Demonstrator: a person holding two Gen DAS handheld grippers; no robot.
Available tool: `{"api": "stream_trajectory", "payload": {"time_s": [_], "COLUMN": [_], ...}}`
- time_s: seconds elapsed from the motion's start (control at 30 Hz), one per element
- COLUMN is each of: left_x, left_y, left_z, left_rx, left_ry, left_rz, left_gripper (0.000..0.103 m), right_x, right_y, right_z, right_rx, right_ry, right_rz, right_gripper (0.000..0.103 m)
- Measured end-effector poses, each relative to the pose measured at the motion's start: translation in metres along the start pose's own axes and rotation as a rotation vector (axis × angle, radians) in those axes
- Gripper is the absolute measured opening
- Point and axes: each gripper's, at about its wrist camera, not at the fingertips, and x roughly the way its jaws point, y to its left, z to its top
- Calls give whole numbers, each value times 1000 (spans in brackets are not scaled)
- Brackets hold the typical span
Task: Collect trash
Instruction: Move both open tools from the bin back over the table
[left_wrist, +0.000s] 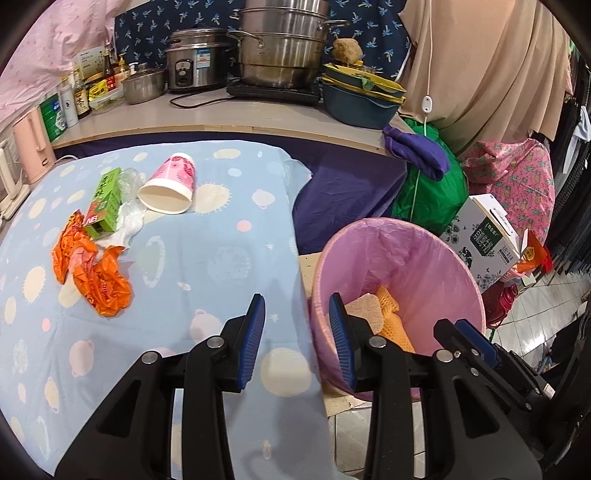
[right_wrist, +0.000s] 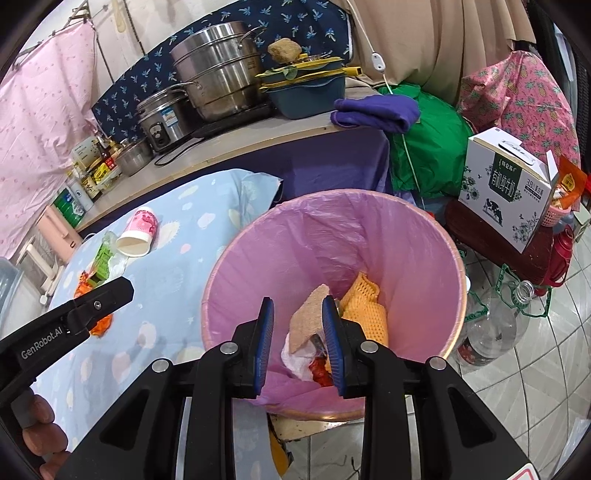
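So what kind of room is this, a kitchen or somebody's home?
Most likely a lived-in home kitchen corner. A counter carries stacked steel steamer pots, a rice cooker and sauce bottles, while a cloth-covered table stands beside a pink-lined bin.

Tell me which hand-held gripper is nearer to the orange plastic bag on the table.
Left. The left hand-held gripper hangs over the table's edge, with the orange plastic bag ahead to its left. The right hand-held gripper hangs over the pink-lined bin, off the table.
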Motion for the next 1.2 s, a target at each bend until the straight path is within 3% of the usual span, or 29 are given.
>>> {"api": "stream_trajectory", "payload": {"time_s": [0.2, 0.37, 0.53, 0.63, 0.9, 1.0, 1.2], "left_x": [-4, -8, -11, -16, -31, -34, -35], "left_y": [24, 55, 98, 127, 197, 219, 252], "left_z": [-4, -12, -23, -28, -40, -42, -45], "left_rx": [-29, -75, -129, -176, -278, -314, -364], "left_ry": [2, 2, 23, 20, 12, 5, 2], "left_rz": [37, 94, 182, 230, 333, 361, 398], "left_gripper": [34, 44, 46, 58, 59, 67, 71], "right_x": [1, 5, 17, 23, 39, 47, 67], "right_y": [22, 46, 77, 101, 167, 192, 234], "right_z": [-2, -6, -13, -19, -32, -34, -40], "right_rx": [-35, -75, -118, -156, -259, -295, -349], "right_ry": [6, 20, 52, 70, 101, 112, 145], "right_rz": [17, 43, 85, 116, 195, 218, 270], "right_gripper": [33, 36, 39, 42, 46, 54, 63]}}
